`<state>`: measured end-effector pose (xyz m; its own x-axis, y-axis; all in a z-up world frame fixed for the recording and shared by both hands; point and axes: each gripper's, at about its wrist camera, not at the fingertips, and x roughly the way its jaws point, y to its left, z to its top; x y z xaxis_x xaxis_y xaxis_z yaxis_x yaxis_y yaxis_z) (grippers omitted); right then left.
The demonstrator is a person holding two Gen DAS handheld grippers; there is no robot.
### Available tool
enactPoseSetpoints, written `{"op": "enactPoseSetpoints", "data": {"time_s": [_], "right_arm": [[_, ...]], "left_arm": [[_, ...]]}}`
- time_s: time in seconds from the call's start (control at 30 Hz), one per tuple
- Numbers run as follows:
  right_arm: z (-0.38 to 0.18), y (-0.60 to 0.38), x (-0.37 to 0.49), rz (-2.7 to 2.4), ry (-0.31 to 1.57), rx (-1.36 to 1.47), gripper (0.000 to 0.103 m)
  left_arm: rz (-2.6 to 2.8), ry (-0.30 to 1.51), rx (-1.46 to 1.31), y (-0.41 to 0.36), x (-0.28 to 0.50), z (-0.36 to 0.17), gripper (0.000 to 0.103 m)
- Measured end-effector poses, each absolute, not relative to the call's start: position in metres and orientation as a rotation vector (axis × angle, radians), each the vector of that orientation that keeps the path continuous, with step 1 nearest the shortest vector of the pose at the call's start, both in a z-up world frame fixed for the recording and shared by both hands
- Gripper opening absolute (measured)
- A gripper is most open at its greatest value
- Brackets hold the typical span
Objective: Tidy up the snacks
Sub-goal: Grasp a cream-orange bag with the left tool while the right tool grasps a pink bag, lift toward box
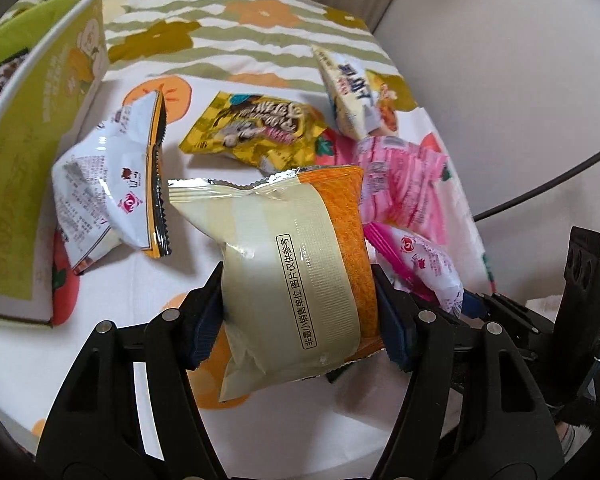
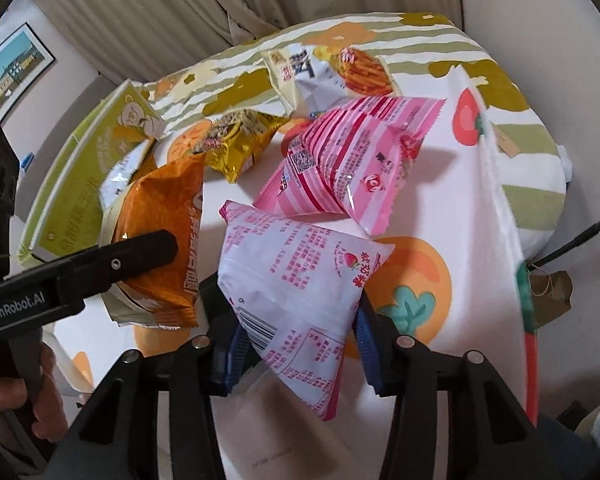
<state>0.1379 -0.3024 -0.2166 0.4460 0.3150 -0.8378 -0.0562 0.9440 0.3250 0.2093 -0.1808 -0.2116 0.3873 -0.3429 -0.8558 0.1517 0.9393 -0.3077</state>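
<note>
My left gripper (image 1: 300, 312) is shut on an orange and cream snack bag (image 1: 292, 264), held off the cloth with both blue pads pressing its sides. The same bag (image 2: 160, 216) shows at the left of the right wrist view, under a black finger. My right gripper (image 2: 298, 340) is shut on a white bag with pink print and a strawberry (image 2: 296, 280), pinched at its lower half. That bag (image 1: 428, 268) peeks in just right of the orange one. A green open box (image 1: 40, 160) stands at the left, also seen as the green box (image 2: 80, 184).
On the fruit-patterned cloth (image 1: 260, 60) lie a white bag with a black and orange edge (image 1: 108, 184), a yellow bag (image 1: 256, 128), a pink striped bag (image 2: 348, 160) and a white fries bag (image 2: 320, 72). A curtain hangs behind. A hand (image 2: 40, 400) grips the left tool.
</note>
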Motion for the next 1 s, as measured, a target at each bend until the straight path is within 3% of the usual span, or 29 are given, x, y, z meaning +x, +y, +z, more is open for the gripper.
{"op": "enactPoseSetpoints", "data": {"time_s": [0.27, 0.6, 1.0], "right_arm": [[-0.162, -0.299, 0.115, 0.273, 0.999, 0.227, 0.044], [-0.082, -0.245, 0.129, 0.422, 0.854, 0.206, 0.043], [-0.047, -0.117, 0.183, 0.521, 0.786, 0.173, 0.043]], "left_arm": [[-0.301, 1.026, -0.252, -0.165, 0.178, -0.154, 0.064], [-0.179, 0.884, -0.296, -0.085, 0.157, -0.073, 0.064], [-0.049, 0.858, -0.312, 0.068, 0.203, -0.057, 0.064]]}}
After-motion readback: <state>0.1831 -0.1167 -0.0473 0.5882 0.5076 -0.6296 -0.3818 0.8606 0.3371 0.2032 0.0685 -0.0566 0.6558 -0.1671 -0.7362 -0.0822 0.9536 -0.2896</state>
